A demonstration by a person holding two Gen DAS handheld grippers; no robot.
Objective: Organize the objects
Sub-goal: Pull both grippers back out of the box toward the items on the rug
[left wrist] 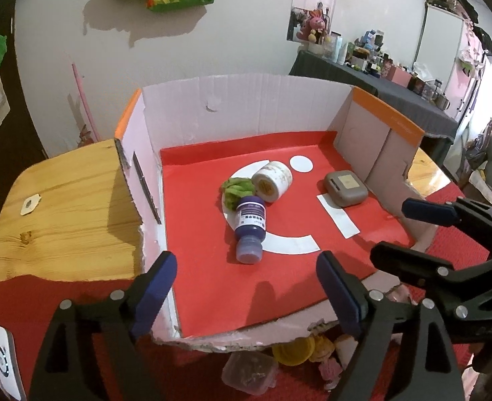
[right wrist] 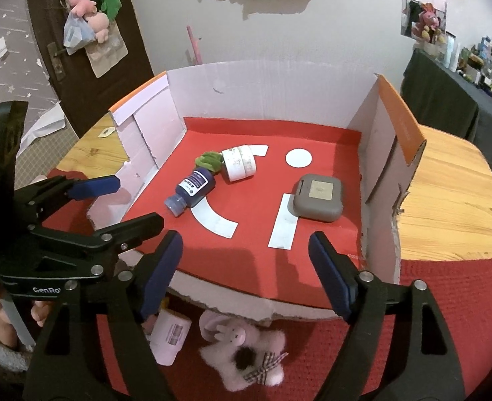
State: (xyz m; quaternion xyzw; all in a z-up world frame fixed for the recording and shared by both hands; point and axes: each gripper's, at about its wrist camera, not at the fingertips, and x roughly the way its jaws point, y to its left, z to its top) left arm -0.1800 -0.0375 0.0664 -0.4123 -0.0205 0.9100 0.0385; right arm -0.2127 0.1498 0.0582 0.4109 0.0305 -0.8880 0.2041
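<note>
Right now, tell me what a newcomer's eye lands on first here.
The red-lined cardboard box fills the middle. On its floor a blue bottle lies on its side, beside a white roll of tape, and a grey case sits to the right. Both open tongs hover at the near edge.

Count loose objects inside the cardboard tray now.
4: dark blue plastic bottle lying centre-left, green crumpled item touching its base, white tape roll just beside that, grey rounded case right. None appear hidden.
</note>
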